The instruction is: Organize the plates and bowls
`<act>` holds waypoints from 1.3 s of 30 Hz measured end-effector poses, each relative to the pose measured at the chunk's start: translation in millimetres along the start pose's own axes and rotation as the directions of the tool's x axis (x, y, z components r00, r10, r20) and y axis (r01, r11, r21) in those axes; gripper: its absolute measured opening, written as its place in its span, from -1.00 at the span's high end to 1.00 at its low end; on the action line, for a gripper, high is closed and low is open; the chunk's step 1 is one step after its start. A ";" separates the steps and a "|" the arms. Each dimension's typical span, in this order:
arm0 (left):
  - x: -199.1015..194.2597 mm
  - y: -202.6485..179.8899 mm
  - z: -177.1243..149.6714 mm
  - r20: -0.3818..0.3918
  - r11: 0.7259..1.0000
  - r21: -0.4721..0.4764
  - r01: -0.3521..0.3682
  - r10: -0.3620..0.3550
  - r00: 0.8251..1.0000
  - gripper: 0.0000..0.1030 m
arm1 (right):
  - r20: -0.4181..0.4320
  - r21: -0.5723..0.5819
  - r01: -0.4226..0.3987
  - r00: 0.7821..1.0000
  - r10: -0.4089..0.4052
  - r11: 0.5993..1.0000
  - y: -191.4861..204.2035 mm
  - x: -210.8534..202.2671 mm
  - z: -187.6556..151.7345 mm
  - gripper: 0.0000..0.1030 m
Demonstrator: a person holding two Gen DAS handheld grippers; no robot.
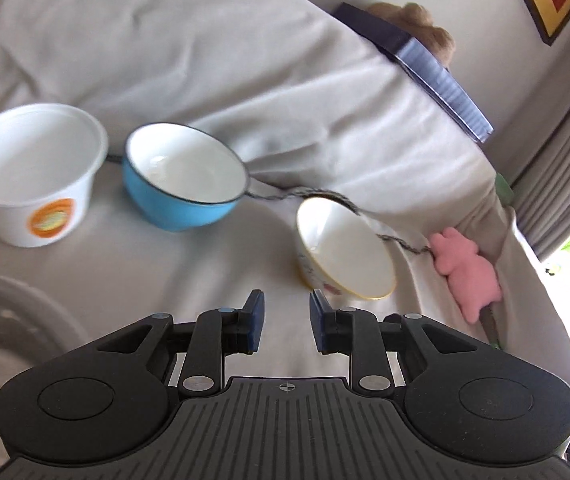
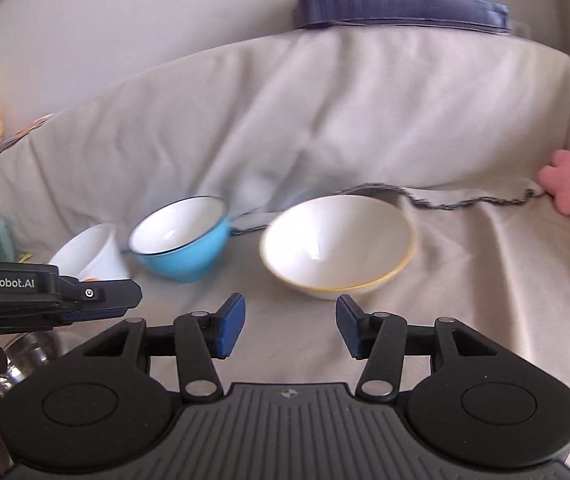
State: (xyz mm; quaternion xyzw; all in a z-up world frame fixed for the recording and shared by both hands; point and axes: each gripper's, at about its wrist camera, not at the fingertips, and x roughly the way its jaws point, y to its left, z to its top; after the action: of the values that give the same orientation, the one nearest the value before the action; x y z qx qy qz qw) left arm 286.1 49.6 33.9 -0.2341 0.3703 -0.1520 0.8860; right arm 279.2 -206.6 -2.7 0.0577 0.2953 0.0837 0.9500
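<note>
Both the left gripper (image 1: pixel 287 312) and right gripper (image 2: pixel 290 322) hang with jaws apart, holding nothing. On the grey cloth (image 2: pixel 445 280), a yellow-rimmed bowl (image 2: pixel 339 246) sits just ahead of the right gripper. A blue bowl (image 2: pixel 183 240) and white tub (image 2: pixel 93 258) line up to its left.

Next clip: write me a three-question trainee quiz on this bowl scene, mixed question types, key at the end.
1. True or false: the left gripper is holding the blue bowl.
2. Multiple choice: which bowl lies nearest the right gripper? A) white tub with the orange label B) blue bowl C) yellow-rimmed bowl
3. Fill in: the soft toy at the right of the cloth is coloured ____.

Key: 1 false, both grippers are open and empty. 2 C. 3 pink.
</note>
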 end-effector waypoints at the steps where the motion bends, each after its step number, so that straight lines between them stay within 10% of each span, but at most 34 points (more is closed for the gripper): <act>1: 15.1 -7.5 2.8 -0.011 1.000 -0.002 0.018 -0.018 1.000 0.47 | -0.004 0.019 0.017 1.000 -0.017 1.000 -16.5 4.4 4.4 0.02; 5: 75.0 -30.1 17.8 -0.056 1.000 -0.027 0.013 -0.014 0.998 0.47 | -0.033 0.087 0.034 0.999 -0.031 0.996 -60.3 27.2 20.7 0.02; 11: 128.3 -37.1 31.6 -0.012 0.983 0.022 -0.185 0.185 0.983 0.47 | -0.084 0.160 0.026 0.996 -0.013 0.987 -90.4 86.4 41.8 0.02; 20: 187.4 -26.2 36.1 -0.040 0.986 0.012 -0.169 0.169 0.985 0.45 | -0.194 0.225 -0.048 0.977 0.093 0.973 -98.4 176.6 52.0 0.04; 26: 209.8 -17.8 28.3 -0.107 0.990 0.024 -0.140 0.142 0.984 0.56 | -0.221 0.165 -0.110 0.964 0.146 0.980 -81.9 176.4 48.1 0.60; 39: 70.7 -19.7 -51.7 -0.239 0.984 0.127 -0.121 0.149 0.959 0.48 | -0.282 0.125 -0.329 0.893 0.351 0.936 -32.4 60.5 -13.8 0.61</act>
State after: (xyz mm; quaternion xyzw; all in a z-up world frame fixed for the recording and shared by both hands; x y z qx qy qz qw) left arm 294.6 -14.0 -28.9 -0.1376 0.4841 -0.1394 0.8528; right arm 324.4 -225.8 -52.6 0.1300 0.4240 0.2453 0.8621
